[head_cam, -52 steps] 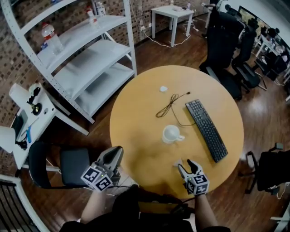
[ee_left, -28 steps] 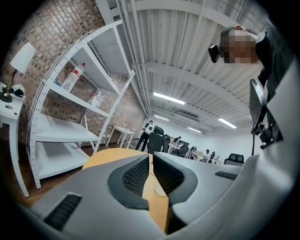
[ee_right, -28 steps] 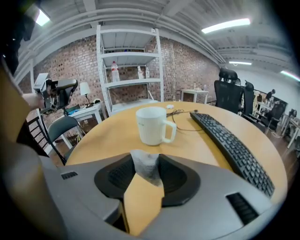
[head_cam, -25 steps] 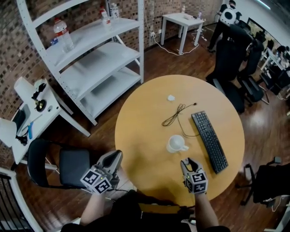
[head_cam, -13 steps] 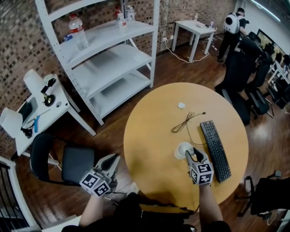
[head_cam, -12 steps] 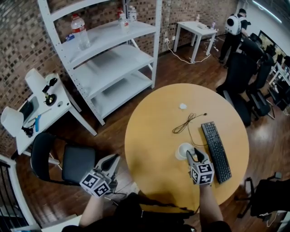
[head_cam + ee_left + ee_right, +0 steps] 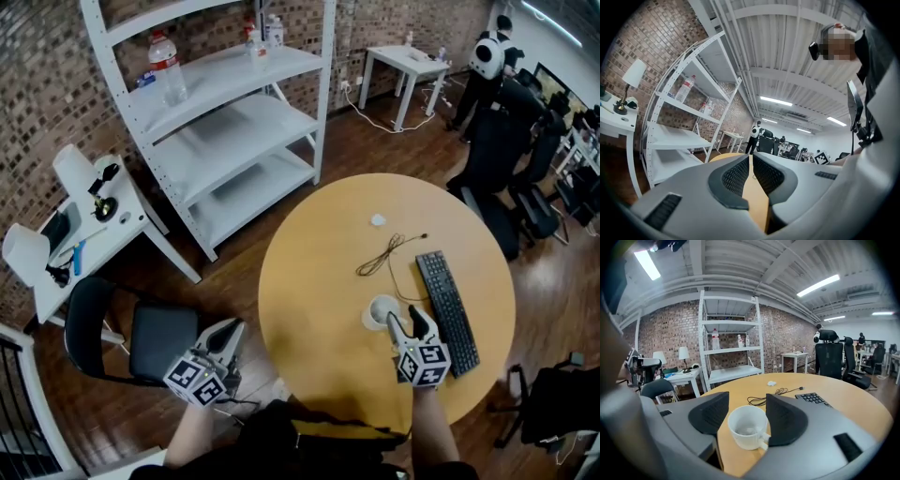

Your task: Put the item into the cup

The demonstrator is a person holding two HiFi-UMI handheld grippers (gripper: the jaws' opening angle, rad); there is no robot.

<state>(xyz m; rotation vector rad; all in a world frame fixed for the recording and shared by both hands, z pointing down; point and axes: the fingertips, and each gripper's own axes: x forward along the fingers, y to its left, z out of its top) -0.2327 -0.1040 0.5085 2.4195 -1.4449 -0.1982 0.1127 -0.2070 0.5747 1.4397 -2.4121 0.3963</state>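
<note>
The right tongs (image 7: pixel 405 321) are spreading open around the white cup (image 7: pixel 746 440) on the counter (image 7: pixel 314 272) — the pale item (image 7: pixel 746 430) lying inside, its shape unclear — while the left tongs (image 7: pixel 751 161) are hanging clenched, empty, the label on the bottle (image 7: pixel 167 67) too small for reading.

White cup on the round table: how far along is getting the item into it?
Looks nearly done: a small pale item lies inside the white ceramic cup. In hand: the right claw hangs at the cup, jaws opening either side of it, gripping nothing. Remaining: draw that claw clear.
</note>
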